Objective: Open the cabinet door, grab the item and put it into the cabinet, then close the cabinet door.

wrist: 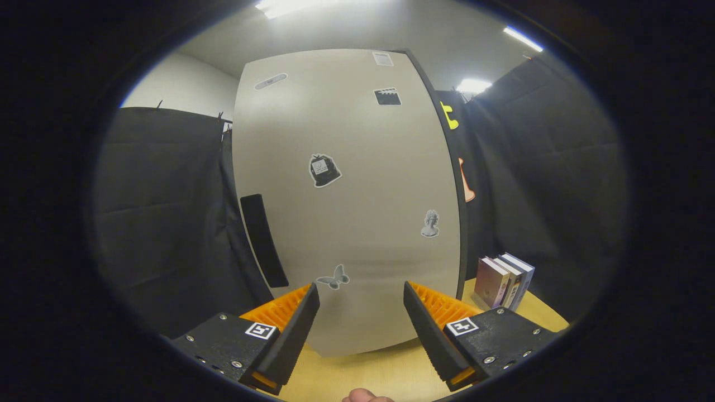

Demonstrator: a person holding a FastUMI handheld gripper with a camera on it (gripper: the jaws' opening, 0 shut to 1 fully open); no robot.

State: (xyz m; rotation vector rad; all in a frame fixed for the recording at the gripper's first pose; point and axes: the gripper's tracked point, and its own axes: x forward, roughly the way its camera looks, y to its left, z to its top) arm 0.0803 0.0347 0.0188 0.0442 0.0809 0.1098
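A tall pale grey cabinet (346, 195) stands on the wooden table (385, 374) just ahead of me. Its door is shut and carries several small stickers. A long black handle (263, 240) runs down the door's left side, beyond my left finger. My gripper (362, 301) stands open close to the lower part of the door, with nothing between its fingers. Several upright books (505, 279) stand on the table to the right of the cabinet, beyond my right finger.
Black cloth walls close the booth on both sides of the cabinet. A bit of a person's finger (366, 396) shows at the table's near edge, below the fingers. Bare tabletop lies between the cabinet's foot and me.
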